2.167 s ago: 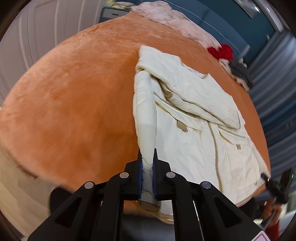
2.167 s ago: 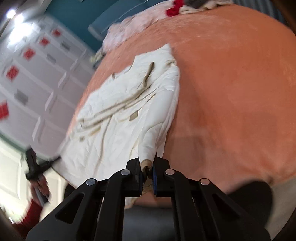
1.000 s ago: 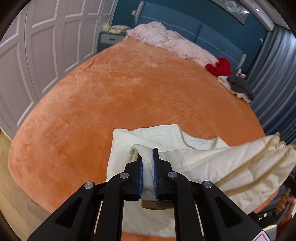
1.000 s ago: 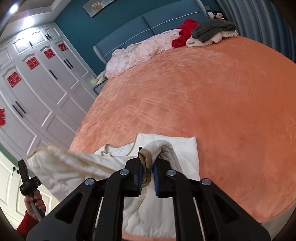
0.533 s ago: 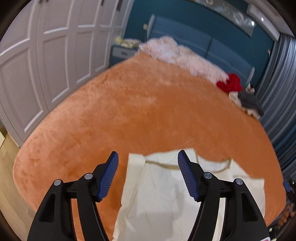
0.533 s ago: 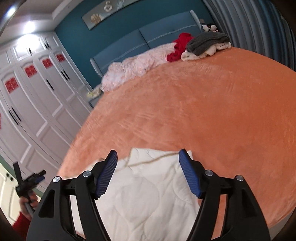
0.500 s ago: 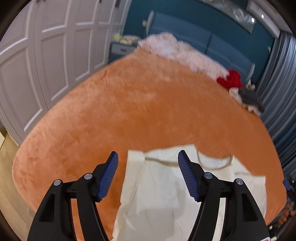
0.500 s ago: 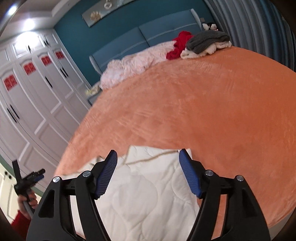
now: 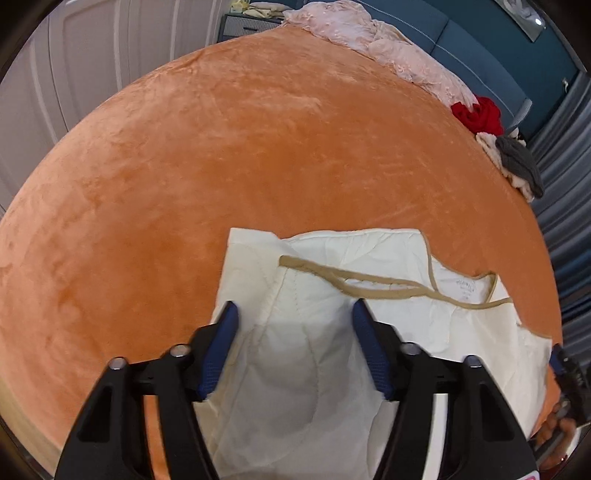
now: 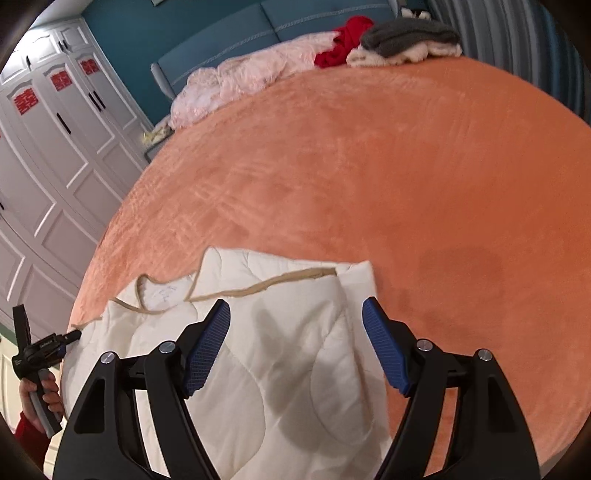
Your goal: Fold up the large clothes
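Cream jacket (image 9: 369,314): lying folded flat on the orange bedspread (image 9: 221,147), at its near edge.
Left gripper (image 9: 293,317): above the jacket's left side, fingers spread and closing, pinching nothing.
Right gripper (image 10: 295,314): above the jacket's right side, fingers spread and closing, also gripping nothing.
Red garment (image 10: 341,35): far across the bedspread.
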The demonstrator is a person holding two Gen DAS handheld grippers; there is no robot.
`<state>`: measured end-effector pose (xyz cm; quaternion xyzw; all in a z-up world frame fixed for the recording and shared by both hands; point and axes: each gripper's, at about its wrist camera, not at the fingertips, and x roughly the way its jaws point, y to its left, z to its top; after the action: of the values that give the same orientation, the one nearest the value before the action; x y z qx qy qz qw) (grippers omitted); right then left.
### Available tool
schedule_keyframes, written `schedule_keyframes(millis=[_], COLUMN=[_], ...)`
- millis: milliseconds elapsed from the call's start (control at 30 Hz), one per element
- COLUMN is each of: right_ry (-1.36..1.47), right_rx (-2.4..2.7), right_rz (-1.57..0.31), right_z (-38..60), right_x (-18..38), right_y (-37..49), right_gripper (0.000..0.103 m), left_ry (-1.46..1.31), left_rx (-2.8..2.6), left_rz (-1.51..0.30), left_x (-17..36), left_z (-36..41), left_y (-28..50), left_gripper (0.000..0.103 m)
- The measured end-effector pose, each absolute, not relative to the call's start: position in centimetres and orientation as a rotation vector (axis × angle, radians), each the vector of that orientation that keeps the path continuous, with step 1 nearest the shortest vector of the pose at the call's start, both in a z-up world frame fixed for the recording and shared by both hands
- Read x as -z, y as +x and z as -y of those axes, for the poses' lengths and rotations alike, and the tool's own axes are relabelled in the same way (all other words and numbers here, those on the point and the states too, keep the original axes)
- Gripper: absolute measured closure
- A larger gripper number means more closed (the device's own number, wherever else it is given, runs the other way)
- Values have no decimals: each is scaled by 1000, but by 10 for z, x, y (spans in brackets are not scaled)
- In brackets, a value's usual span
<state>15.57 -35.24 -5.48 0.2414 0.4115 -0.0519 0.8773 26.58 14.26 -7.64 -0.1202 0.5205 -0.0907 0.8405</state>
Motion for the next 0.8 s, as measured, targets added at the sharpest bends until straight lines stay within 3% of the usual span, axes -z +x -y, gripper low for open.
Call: schedule_keyframes(millis=[33,100,167,433,800], right_ry=[502,477,458,463,443], right_rx=[91,85,78,134,223], right_rz=[-873,-899,-870,-700,-890], right_z=[351,347,343,354,351], right_x=[58,59,52,10,99], right_y=[159,161,158,156,195], right_gripper=[47,83,93,95,95], left_ry=[-252,-250,-263,-239,-134], left_rx=[192,190,198,174,58], left_rz=[-1098,-1078,-1048,-883,-1030], left_x=[75,69,58,10,98], left_z=[-141,-140,-140,-133,-116], left_y=[266,265,264,270,305], left_gripper=[61,89,94,96,95])
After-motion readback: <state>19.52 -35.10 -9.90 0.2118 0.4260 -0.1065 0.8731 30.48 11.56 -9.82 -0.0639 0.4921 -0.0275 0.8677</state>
